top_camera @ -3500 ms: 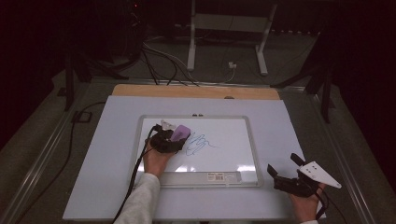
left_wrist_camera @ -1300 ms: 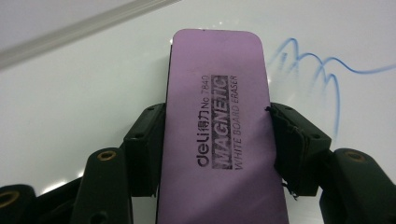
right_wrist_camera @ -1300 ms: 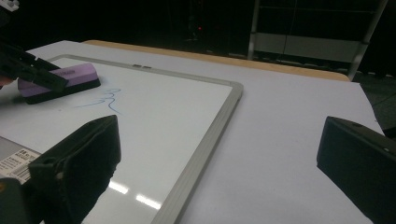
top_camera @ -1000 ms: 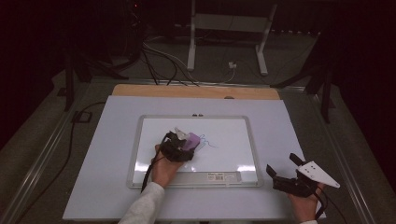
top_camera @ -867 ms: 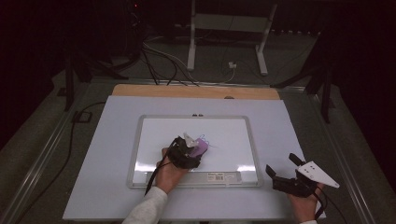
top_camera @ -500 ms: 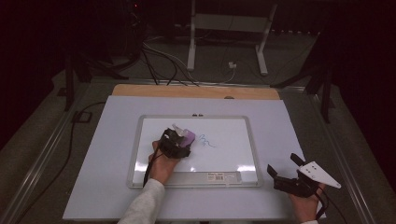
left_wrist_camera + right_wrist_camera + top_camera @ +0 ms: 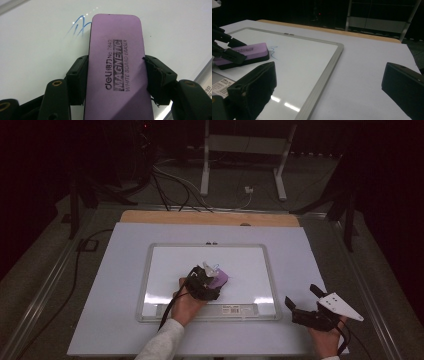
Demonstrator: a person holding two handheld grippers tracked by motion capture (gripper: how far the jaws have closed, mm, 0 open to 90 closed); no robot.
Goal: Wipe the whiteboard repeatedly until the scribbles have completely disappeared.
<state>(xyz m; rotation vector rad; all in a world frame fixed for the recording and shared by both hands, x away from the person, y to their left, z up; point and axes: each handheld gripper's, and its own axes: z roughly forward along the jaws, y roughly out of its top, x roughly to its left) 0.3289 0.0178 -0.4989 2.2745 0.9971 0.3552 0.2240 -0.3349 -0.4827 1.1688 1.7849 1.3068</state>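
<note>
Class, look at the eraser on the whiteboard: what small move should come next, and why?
Probably slide the eraser, clamped in the left gripper, forward over the blue scribble, since those marks remain on the whiteboard just beyond its front edge.

White table sheet (image 7: pixel 310 255) lies flat over a wooden board (image 7: pixel 210 218). Beyond the far edge, cables (image 7: pixel 175 185) and a metal stand (image 7: pixel 245 155) occupy the dark floor.

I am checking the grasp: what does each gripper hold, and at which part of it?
The left gripper clamps the purple eraser by its two long sides, near mid-length. The right gripper holds nothing; its jaws stand open.
</note>
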